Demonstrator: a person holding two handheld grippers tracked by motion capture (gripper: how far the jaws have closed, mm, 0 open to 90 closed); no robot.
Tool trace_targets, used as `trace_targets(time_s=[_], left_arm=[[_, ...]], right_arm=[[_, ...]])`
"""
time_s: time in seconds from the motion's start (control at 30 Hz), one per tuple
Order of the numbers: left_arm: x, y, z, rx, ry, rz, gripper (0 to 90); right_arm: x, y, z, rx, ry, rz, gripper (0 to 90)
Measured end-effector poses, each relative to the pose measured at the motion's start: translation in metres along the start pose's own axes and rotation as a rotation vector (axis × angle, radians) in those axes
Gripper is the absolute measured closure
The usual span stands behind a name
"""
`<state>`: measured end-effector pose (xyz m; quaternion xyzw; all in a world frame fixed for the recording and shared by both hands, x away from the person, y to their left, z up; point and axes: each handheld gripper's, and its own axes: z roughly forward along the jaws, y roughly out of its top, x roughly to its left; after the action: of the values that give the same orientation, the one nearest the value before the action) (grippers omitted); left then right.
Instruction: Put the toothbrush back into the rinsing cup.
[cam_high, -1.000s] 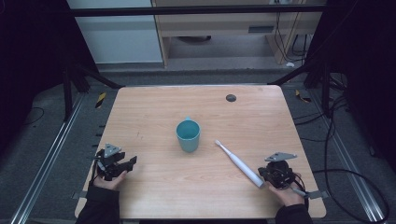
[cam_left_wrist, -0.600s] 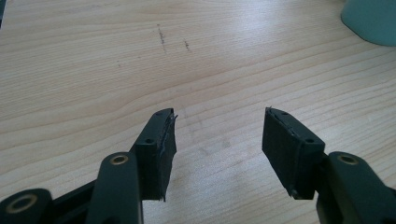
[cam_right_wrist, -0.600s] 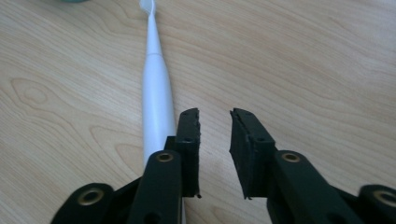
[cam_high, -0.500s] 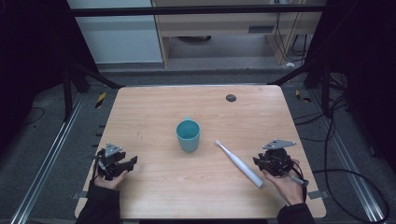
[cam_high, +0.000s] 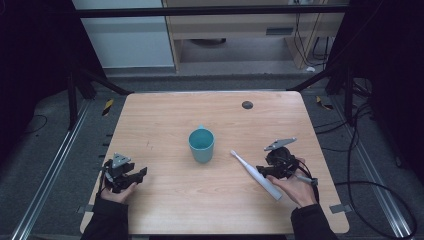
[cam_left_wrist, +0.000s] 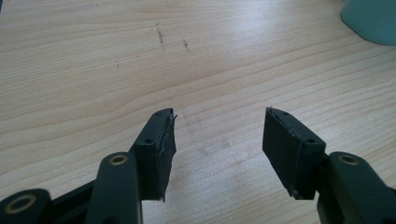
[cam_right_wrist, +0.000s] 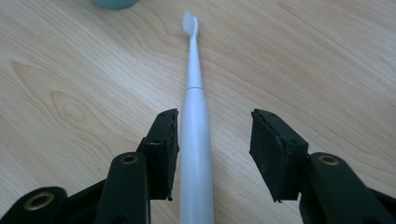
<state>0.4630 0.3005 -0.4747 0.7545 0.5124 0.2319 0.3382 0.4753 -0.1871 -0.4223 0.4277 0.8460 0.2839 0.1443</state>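
**A:** Which way does the toothbrush (cam_right_wrist: 195, 135) lie from your right hand-held gripper (cam_right_wrist: 212, 154)?

**B:** Straight ahead, along the line my right hand-held gripper looks. In the right gripper view its long axis runs from the bottom middle of the frame up to the bristle head near the top, which points toward the teal cup (cam_high: 201, 144). The thick handle lies flat on the bench (cam_high: 165, 115) between my jaws, hard against the left-hand one, with a clear gap to the other. So my aim is slightly off centre.

**A:** And how do the jaws stand?

**B:** About half apart, nothing pinched; they have just been opening. My left hand-held gripper (cam_left_wrist: 217, 140) is spread wide over bare wood, holding nothing.

**A:** Which hand is nearer?

**B:** The right (cam_high: 292, 182), plainly. In the high view the toothbrush slants from the middle of the frame down toward the lower right, its butt end by my right hand. My left hand (cam_high: 117, 187) sits well apart at the lower left, with the cup nearer to it than the brush is.

**A:** How will it handle?

**B:** I judge it slippery: smooth white plastic, round, tapering to a thin neck. The handle is the part to take. The pads look like dark rubbery foam. The cup is plain and matte, and the bench is pale wood grain with a few small dark scuffs.
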Motion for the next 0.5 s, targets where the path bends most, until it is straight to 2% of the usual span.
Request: trace_targets(time_s=[0.07, 0.27, 0.4, 0.5], left_arm=[[0.000, 0.000, 0.000, 0.000, -0.001, -0.001, 43.3], [0.000, 0.000, 0.000, 0.000, -0.001, -0.002, 43.3], [0.000, 0.000, 0.000, 0.001, -0.001, -0.001, 43.3], [0.000, 0.000, 0.000, 0.001, -0.002, -0.001, 43.3]], right_arm=[[0.001, 0.002, 0.003, 0.016, -0.007, -0.009, 51.7], [0.002, 0.005, 0.009, 0.076, 0.013, -0.028, 51.8], [0.003, 0.007, 0.011, 0.114, 0.024, -0.024, 51.8], [0.005, 0.008, 0.015, 0.149, 0.031, -0.043, 52.1]])
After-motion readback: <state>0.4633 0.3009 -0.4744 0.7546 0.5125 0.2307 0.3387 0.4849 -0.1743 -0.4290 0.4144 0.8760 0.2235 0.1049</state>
